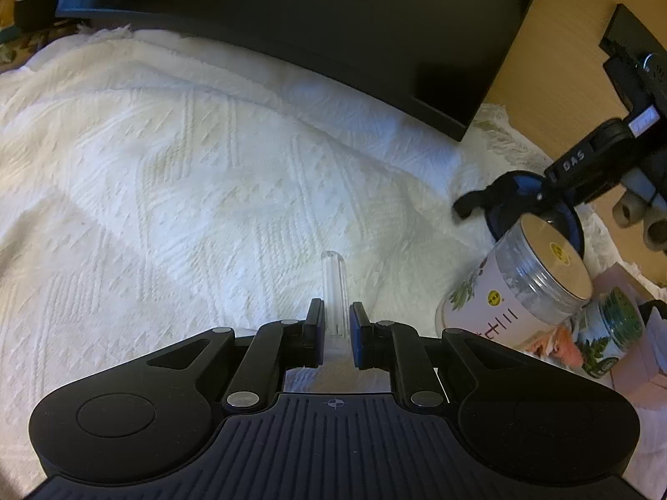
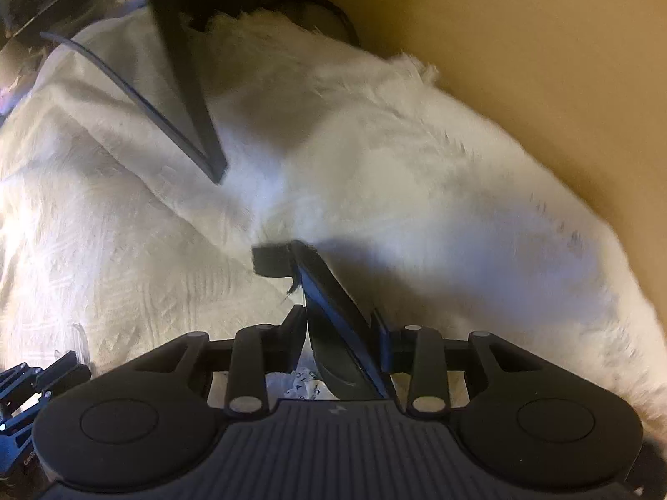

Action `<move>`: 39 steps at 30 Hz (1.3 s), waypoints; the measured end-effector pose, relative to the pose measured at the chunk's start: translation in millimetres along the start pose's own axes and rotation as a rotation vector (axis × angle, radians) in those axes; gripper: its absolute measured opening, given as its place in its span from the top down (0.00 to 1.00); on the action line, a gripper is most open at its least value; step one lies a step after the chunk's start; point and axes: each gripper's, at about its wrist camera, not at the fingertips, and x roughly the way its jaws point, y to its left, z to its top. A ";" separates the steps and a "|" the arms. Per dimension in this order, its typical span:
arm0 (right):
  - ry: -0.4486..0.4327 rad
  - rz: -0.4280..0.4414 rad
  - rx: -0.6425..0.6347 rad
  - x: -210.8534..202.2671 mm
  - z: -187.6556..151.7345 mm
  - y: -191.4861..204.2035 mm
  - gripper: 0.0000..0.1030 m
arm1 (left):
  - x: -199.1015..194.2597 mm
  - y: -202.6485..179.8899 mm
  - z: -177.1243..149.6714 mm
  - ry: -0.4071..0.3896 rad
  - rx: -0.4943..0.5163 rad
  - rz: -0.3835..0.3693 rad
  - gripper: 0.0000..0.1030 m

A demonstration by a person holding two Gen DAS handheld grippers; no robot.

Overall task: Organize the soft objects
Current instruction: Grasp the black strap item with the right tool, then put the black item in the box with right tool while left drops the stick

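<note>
My left gripper (image 1: 335,312) is shut on a clear plastic strip (image 1: 333,279) that sticks out forward over a white knitted cloth (image 1: 166,166). My right gripper (image 2: 339,321) is shut on a dark, flat soft pad with a blue edge (image 2: 321,283); a short black tab (image 2: 271,260) juts from the pad's far end. It hangs over a white furry throw (image 2: 417,166). In the left wrist view the right gripper (image 1: 542,196) holds that pad (image 1: 508,191) just above a jar. The left gripper (image 2: 41,375) shows at the lower left of the right wrist view.
A black monitor (image 1: 333,21) stands over the back of the cloth. A clear jar with a gold lid (image 1: 521,279) and a smaller jar (image 1: 608,333) lie at the right. The wooden desk (image 2: 521,62) borders the furry throw, with a dark cable (image 2: 317,4) behind.
</note>
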 end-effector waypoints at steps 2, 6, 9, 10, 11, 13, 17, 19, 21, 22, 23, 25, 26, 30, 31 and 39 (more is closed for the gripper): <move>0.000 0.023 0.001 8.0 -4.2 1.7 0.73 | -0.3 -2.1 -0.4 -0.003 0.012 0.003 0.85; -0.030 0.062 -0.001 10.4 -11.3 11.9 0.82 | -2.9 -4.3 -1.1 0.003 0.034 -0.021 0.85; -0.090 0.081 -0.014 -10.4 -17.5 14.8 0.84 | -1.9 -8.5 0.6 0.020 0.053 -0.044 0.85; -0.106 0.094 -0.008 -19.0 -20.0 15.8 0.84 | -1.3 -10.0 1.5 0.024 0.054 -0.053 0.85; -0.120 0.104 -0.006 -27.3 -22.2 16.7 0.84 | -0.7 -11.1 2.9 0.028 0.054 -0.063 0.85; -0.156 0.121 -0.009 -46.5 -26.2 18.5 0.84 | -1.3 -13.1 6.9 0.031 0.053 -0.073 0.85; -0.214 0.157 -0.001 -87.8 -39.8 21.3 0.84 | -11.8 -16.5 25.6 0.008 0.044 -0.084 0.85; -0.244 0.185 0.021 -107.0 -48.4 21.8 0.84 | -20.6 -19.5 37.9 -0.013 0.045 -0.092 0.85; -0.266 0.209 0.046 -122.0 -55.6 21.3 0.84 | -29.6 -24.5 48.9 -0.036 0.056 -0.103 0.85; -0.281 0.219 0.056 -130.2 -60.6 21.6 0.84 | -34.3 -28.2 55.0 -0.048 0.065 -0.110 0.85; -0.298 0.226 0.064 -138.8 -66.9 21.4 0.84 | -38.7 -32.5 61.3 -0.059 0.074 -0.117 0.85; -0.325 0.236 0.070 -153.0 -78.7 18.7 0.84 | -45.3 -42.6 72.9 -0.075 0.078 -0.136 0.85; -0.338 0.235 0.075 -161.4 -85.4 16.2 0.84 | -46.9 -48.7 77.3 -0.079 0.078 -0.148 0.85; -0.389 0.214 0.110 -194.6 -111.8 0.5 0.84 | -52.9 -86.3 91.5 -0.088 0.123 -0.233 0.85; -0.403 0.208 0.118 -199.6 -118.1 -5.4 0.84 | -53.4 -97.7 93.2 -0.089 0.143 -0.250 0.85; -0.493 0.124 0.250 -234.0 -185.4 -72.6 0.84 | -40.3 -203.1 84.2 -0.017 0.314 -0.428 0.85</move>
